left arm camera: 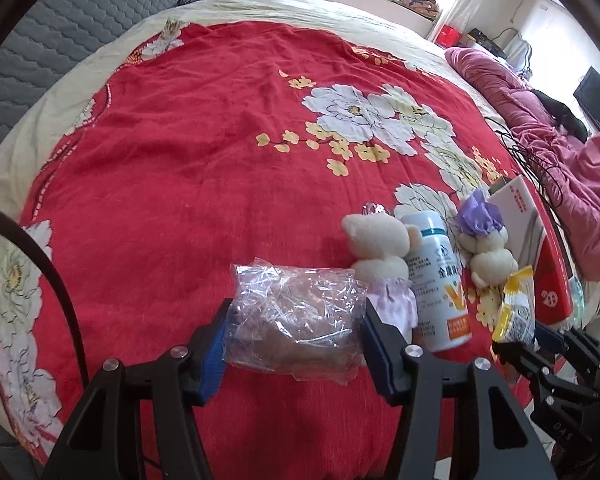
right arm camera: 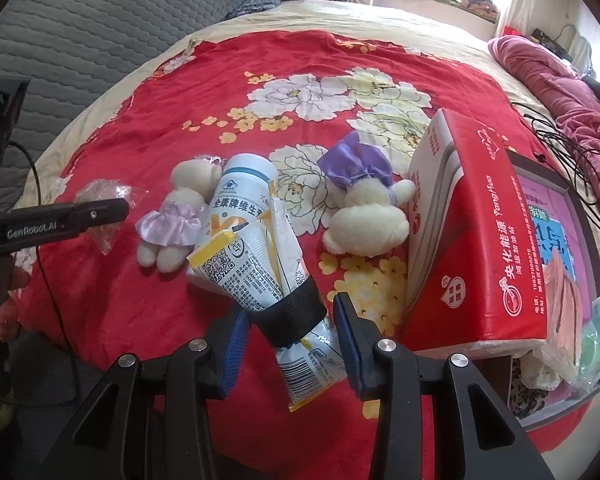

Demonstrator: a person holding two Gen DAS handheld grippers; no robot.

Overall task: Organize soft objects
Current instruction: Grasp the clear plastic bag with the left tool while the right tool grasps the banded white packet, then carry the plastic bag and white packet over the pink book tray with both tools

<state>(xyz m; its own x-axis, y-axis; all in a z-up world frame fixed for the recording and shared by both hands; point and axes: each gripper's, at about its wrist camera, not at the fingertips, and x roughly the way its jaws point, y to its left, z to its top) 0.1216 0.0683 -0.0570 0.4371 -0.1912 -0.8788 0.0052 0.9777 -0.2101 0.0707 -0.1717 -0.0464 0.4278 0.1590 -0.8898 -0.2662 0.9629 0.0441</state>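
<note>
My left gripper is shut on a crinkled clear plastic bag, its pads pressing both sides, on the red flowered bedspread. My right gripper is shut on a white-and-yellow snack packet wrapped with black tape, lifted over the bed; it also shows in the left wrist view. A cream plush bear in a pink dress lies left of a white supplement bottle. A second plush with a purple bow lies to the right.
A red and white tissue pack stands at the right, beside a box holding soft items. A pink quilt and black cables lie at the far right. A grey quilted headboard is at the left.
</note>
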